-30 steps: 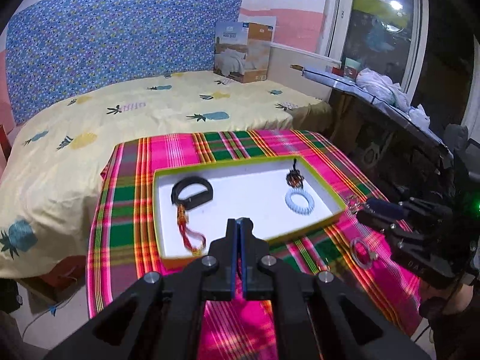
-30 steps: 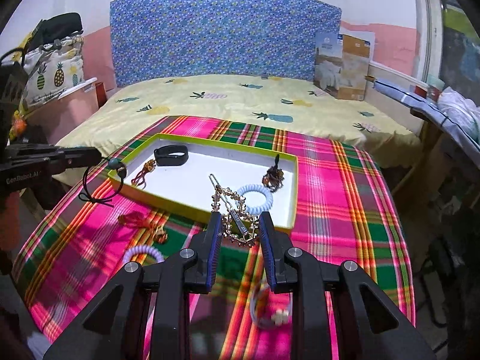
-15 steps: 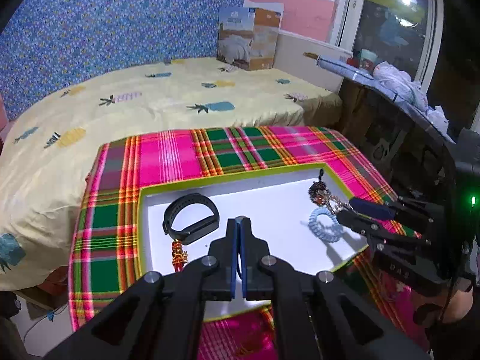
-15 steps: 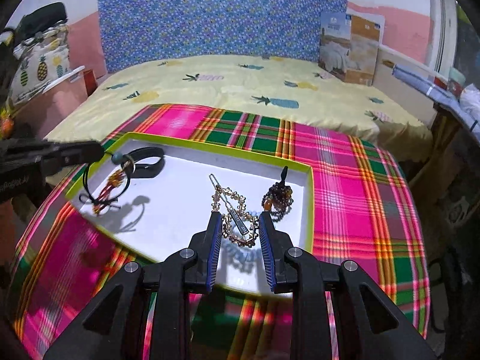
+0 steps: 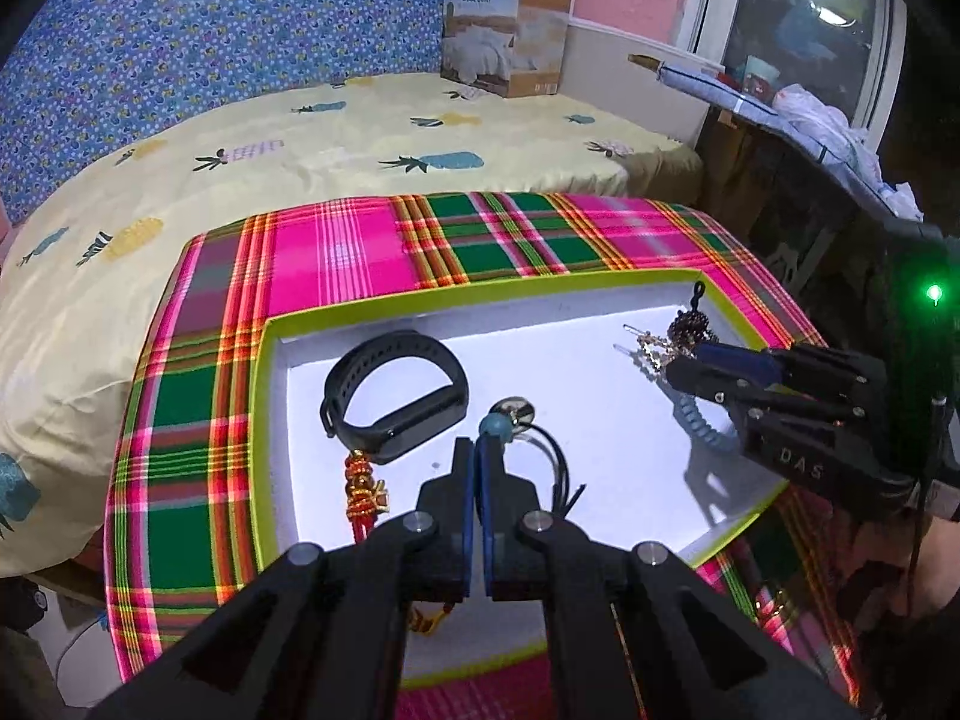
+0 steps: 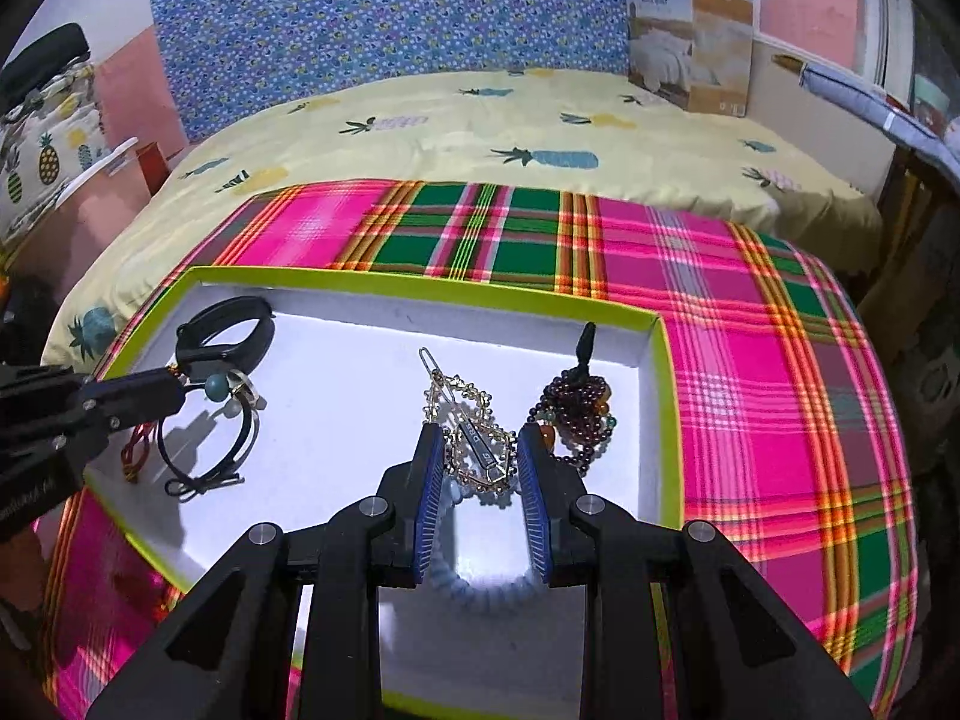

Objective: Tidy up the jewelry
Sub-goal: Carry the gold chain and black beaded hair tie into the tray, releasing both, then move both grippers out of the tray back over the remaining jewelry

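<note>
A big bed with a yellow pineapple sheet point(image 6: 480, 114) sits behind everything. In front of it is a pink and green checked cloth point(image 6: 750, 360). On the cloth lies a flat white tray with a lime green rim point(image 5: 492, 288), the place where the jewelry gets put, I think.

Inside the tray a black rubber wristband point(image 5: 393, 390) lies flat near the far left corner. Just beside it is a red and gold knotted charm point(image 5: 363, 489). Near the right side sits a pale blue coil hair tie point(image 6: 480, 582), with a dark bead cluster with a black tip point(image 6: 576, 408) close by.

The left gripper point(image 5: 475, 450) has its fingers pressed together on a black cord bracelet with a teal bead point(image 5: 540, 450). The cord hangs low over the tray floor, so it looks about ready to be let go.

The right gripper point(image 6: 480, 456) has its fingers apart. A gold beaded hair clip point(image 6: 474, 426) sits between them, over the blue hair tie. I cannot tell if the fingers touch it.
</note>
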Tool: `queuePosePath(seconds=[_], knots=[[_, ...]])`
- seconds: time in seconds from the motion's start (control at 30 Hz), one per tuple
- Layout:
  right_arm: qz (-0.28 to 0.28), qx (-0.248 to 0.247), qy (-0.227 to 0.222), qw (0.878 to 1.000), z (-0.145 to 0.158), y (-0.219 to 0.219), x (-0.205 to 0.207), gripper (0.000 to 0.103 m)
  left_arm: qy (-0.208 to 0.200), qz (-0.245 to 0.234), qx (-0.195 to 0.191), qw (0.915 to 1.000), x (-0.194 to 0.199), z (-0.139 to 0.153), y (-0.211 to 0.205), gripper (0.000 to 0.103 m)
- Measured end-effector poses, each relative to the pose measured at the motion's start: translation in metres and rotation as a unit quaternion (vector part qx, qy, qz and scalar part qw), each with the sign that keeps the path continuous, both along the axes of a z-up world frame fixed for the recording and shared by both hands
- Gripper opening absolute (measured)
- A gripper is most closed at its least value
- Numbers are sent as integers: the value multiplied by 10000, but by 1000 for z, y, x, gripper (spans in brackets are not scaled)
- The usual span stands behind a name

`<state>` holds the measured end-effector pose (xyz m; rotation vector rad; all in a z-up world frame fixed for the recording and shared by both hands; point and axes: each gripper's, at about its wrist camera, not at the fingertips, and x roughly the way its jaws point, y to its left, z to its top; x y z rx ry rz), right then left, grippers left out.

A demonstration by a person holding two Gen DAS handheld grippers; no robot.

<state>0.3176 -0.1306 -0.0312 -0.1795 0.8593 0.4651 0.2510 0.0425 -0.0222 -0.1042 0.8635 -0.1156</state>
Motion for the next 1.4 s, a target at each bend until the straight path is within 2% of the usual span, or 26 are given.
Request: queuePosePath(seconds=[0.37,0.53,0.77,1.4], knots=[[30,79,-26,10000,12,-4,-7,29,-22,-10,145,9999,-7,3,1,4],[74,137,-192,9997,28,-11,-29,29,-117,59,149,9998,-22,13,5,13],[102,249,-412,9988,48,-29,-84,29,-310,162,118,9993,-60,29,5,16],[-92,338,-696,9970,71,-50,-226,29,-613,262,1,9978,-192,48,-20,16]])
